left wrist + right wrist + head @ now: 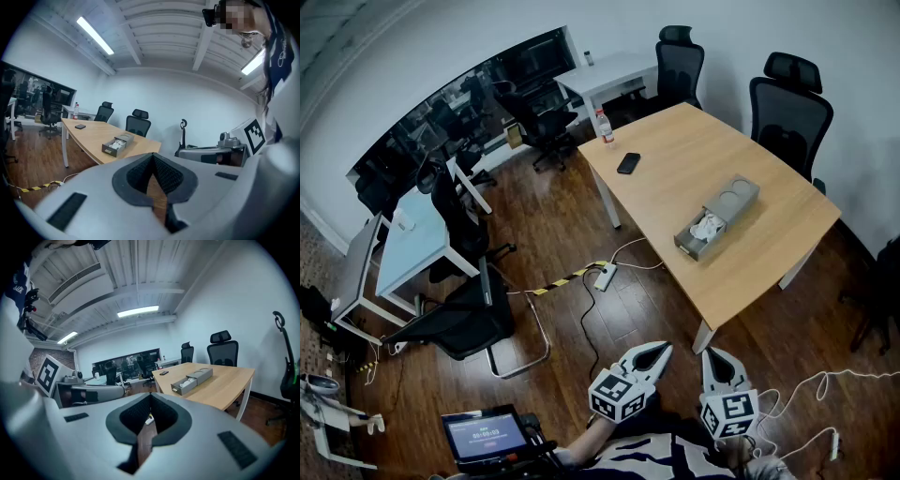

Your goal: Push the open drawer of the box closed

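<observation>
A grey box (pixel 733 201) lies on the wooden table (pixel 675 178), its drawer (pixel 701 234) pulled out toward the table's near edge with white items inside. Both grippers hover low over the floor, well short of the table. The left gripper (pixel 664 348) and the right gripper (pixel 711 354) point toward the table, each with its jaws together and nothing between them. From the left gripper view the box (pixel 118 142) shows far beyond the shut left gripper (pixel 153 155). In the right gripper view the box (pixel 192 379) sits ahead and to the right of the shut right gripper (pixel 150 395).
A black phone (pixel 628 163) and a bottle (pixel 604 127) are on the table's far end. Two black office chairs (pixel 791 108) stand behind it. A power strip (pixel 605 277) and cables lie on the wood floor; a black chair (pixel 464 323) and a small screen (pixel 484 436) are at lower left.
</observation>
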A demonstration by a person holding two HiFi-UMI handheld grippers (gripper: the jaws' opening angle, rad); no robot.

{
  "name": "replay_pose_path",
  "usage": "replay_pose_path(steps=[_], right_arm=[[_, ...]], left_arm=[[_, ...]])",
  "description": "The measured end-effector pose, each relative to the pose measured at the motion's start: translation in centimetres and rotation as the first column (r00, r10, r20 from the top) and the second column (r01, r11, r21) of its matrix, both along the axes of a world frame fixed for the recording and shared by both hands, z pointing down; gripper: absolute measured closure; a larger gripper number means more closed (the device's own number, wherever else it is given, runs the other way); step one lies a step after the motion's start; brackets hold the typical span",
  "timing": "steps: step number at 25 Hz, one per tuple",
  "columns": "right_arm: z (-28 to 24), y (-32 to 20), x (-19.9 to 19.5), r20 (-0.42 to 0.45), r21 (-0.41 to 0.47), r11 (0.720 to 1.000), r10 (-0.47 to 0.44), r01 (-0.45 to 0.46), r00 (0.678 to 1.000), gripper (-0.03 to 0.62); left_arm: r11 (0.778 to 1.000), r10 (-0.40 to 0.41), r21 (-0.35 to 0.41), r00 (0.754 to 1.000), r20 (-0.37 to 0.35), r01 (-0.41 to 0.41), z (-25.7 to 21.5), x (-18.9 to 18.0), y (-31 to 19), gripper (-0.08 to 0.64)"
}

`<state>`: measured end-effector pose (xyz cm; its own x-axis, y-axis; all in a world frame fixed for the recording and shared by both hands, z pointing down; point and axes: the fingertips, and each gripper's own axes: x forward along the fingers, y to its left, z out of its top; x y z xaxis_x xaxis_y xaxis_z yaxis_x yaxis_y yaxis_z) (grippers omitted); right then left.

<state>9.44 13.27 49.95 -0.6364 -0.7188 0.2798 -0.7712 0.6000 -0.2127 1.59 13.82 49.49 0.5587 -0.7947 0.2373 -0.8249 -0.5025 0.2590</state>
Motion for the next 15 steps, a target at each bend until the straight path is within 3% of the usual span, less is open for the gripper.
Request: replay_pose_path(steps=[8,15], right_arm=[[1.4,-5.7,-0.7,-0.025,-0.006,1.0,0.024,-0.024,0.999,0.602],[1.3,-12.1,-3.9,-0.05,-0.006,0.997,0.08,-0.08,0.996,0.602]], left_arm=[[1.0,0.025,-0.014,1.0,-0.014,-0.025,1.5,-0.9,-5.5,0.561],[0.997,0.081,0.017,0.997,-0.003,-0.081,0.7,-4.7,-12.9,0.561]])
